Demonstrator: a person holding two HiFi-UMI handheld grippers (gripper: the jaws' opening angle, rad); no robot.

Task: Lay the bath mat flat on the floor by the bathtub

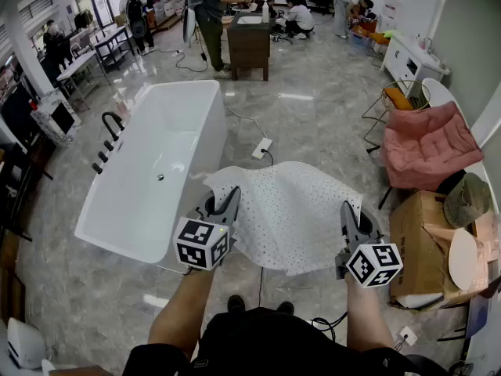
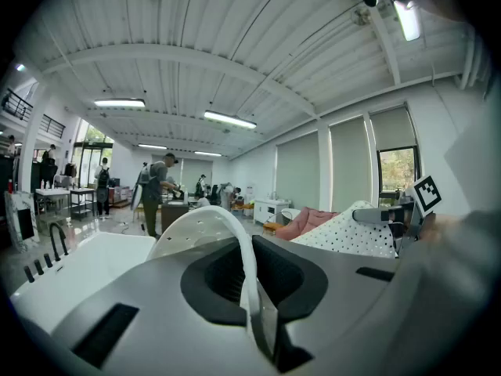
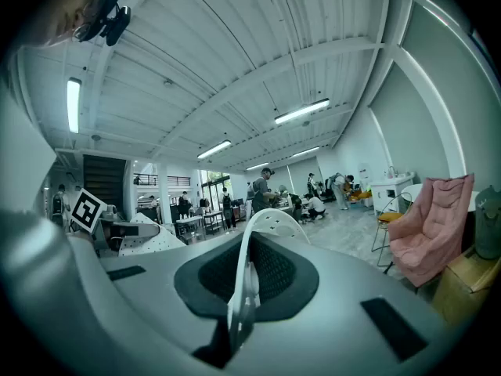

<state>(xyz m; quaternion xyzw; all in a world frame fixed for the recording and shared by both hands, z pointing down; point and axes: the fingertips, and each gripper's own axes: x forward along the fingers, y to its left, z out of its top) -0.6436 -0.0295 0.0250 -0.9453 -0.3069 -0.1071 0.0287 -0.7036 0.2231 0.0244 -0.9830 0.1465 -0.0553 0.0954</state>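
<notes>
**Both near corners pinched, mat hanging beside the tub**

My left gripper (image 1: pixel 232 197) has its jaws closed nearly tight on a thin edge of the bath mat (image 1: pixel 290 210). The left gripper view shows that white edge (image 2: pixel 207 225) running straight into the seam between the pads. The right gripper (image 1: pixel 345 207) is closed on the other near corner in the same way, and its own view shows the sheet (image 3: pixel 270 222) arching up out of the jaws.

The mat hangs off the floor between the two grippers, so its gripped edge runs left to right across me. The rest sags and billows away from me. The bathtub (image 1: pixel 211 124) sits to the left and ahead, and its long side runs away from me. The left gripper is the nearer one, just beside the tub's near corner.

The mat looks like thin, floppy white rubber dotted all over with small holes, and it curls readily. The tub is smooth, glossy white. The floor (image 1: pixel 313 116) is polished grey marble-look tile, which I judge could be slippery. A white power strip (image 1: pixel 261 147) lies just beyond the mat's far edge.
</notes>
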